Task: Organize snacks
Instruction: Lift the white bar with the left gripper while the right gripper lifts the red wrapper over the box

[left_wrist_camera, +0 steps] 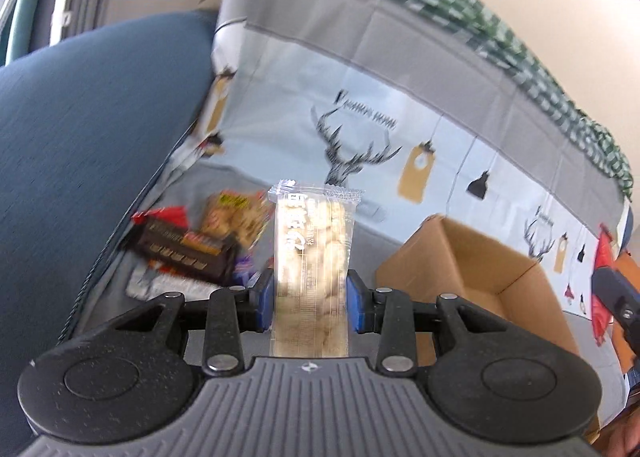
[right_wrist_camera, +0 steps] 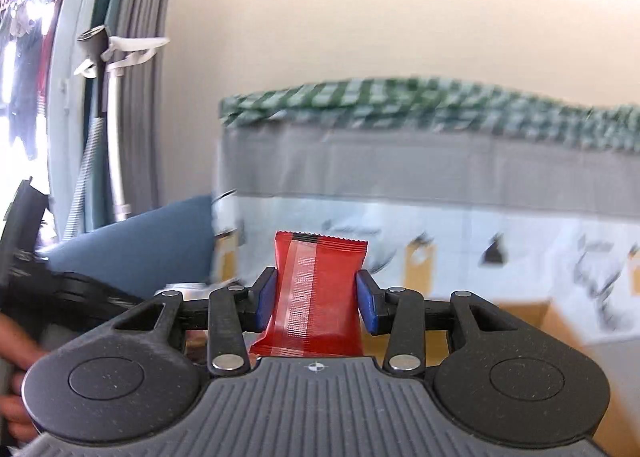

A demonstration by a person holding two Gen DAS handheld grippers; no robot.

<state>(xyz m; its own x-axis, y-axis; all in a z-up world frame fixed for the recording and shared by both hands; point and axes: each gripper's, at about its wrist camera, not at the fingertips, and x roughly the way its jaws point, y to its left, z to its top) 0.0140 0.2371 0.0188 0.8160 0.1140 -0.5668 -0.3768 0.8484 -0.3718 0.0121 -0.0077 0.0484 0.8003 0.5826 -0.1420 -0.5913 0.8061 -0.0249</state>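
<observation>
The left gripper is clenched on a clear-wrapped snack bar, its blue pads pinching the long wrapper at mid-length so that the pale pieces inside stand upright above the jaws; held so, the bar hangs clear of the surface and can be dropped end-first. Just to its right an open cardboard box sits on the deer-print tablecloth, probably the destination for sorted items; to its left a loose pile of snacks lies against a blue cushion, still unsorted. The right gripper grasps a red snack packet by its sides, seam facing the camera and upright; it appears raised near the box, whose brown edge shows blurred behind it; both views are smeared, suggesting motion.
</observation>
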